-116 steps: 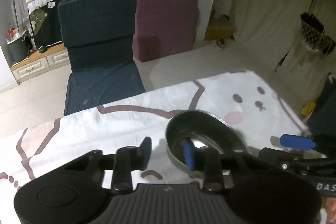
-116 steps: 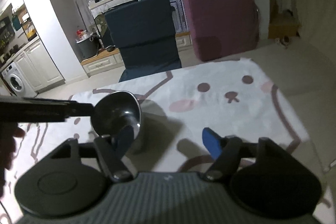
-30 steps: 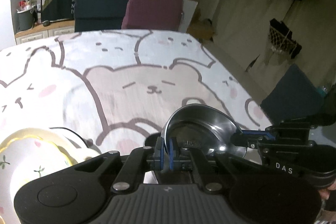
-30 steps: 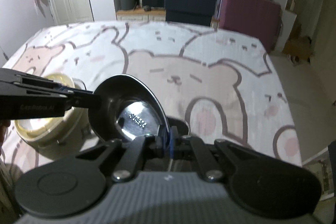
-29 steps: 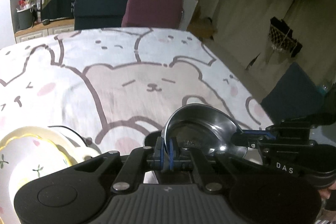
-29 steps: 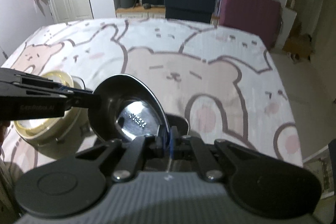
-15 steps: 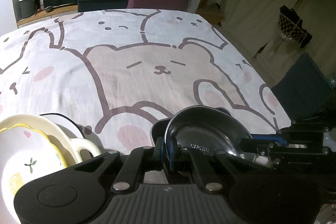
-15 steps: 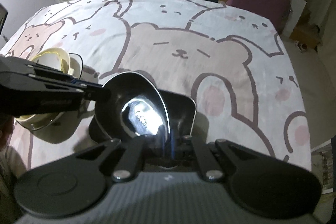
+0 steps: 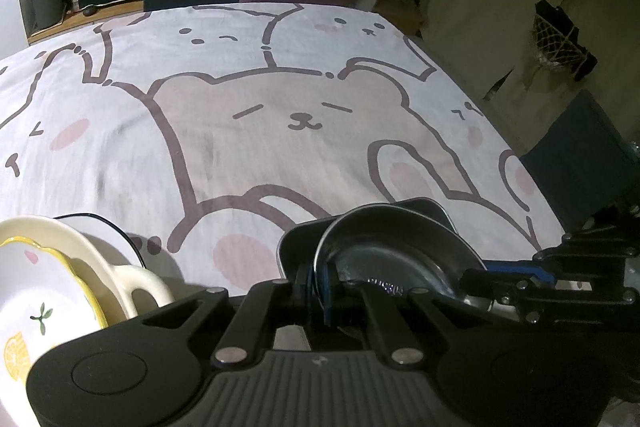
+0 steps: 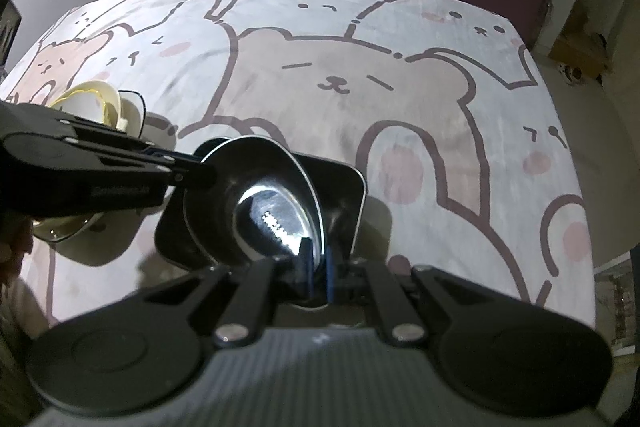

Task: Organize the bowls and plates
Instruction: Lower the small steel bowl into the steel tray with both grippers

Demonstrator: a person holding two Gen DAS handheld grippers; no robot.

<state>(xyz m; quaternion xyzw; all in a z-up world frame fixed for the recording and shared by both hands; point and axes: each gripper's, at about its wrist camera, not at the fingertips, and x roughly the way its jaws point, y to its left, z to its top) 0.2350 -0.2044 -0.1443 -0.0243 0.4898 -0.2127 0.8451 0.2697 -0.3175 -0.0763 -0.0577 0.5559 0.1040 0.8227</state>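
Right wrist view: the steel bowl (image 10: 256,203) hangs tilted over a dark square dish (image 10: 340,187) near the cloth's (image 10: 360,75) front edge, its rim pinched by both tools — the left gripper (image 10: 200,175) on the left side, the right gripper (image 10: 318,277) on the near side, both clamped narrow. Cream ceramic bowls (image 10: 100,99) sit farther left; the dish lies directly beneath.

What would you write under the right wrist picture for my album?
Two claws, left and right, hold a shiny metal bowl over a dark square dish.
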